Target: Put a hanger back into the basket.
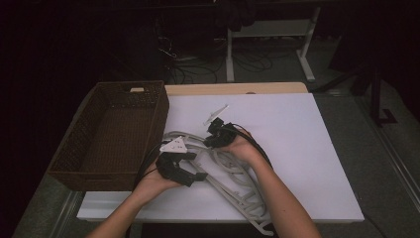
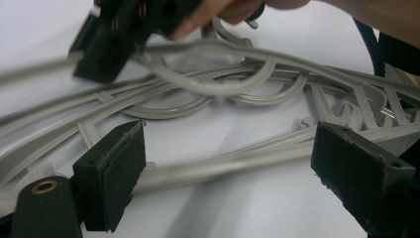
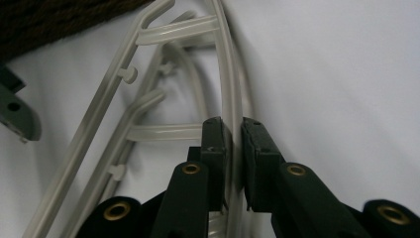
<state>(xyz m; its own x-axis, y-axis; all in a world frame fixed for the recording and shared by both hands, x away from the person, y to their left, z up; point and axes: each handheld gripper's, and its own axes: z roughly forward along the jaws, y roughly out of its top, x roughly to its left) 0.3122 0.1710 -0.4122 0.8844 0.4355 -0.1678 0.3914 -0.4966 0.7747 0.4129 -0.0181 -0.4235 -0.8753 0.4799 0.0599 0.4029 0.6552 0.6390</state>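
Far left of both tools, wicker basket [image 1: 111, 134]. Left tool [image 1: 184, 167] spread wide, empty, over grey hangers [image 1: 233, 183] on white counter [image 1: 307, 148]. Right tool [image 3: 233, 148] clamped on one hanger bar [image 3: 229, 89], beside left tool.

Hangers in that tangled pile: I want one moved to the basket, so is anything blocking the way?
The right gripper is shut on one hanger, but it is tangled with the other hangers. The table between them and the basket shows nothing.

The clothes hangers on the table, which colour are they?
The clothes hangers are light grey plastic; the left gripper view shows it best.
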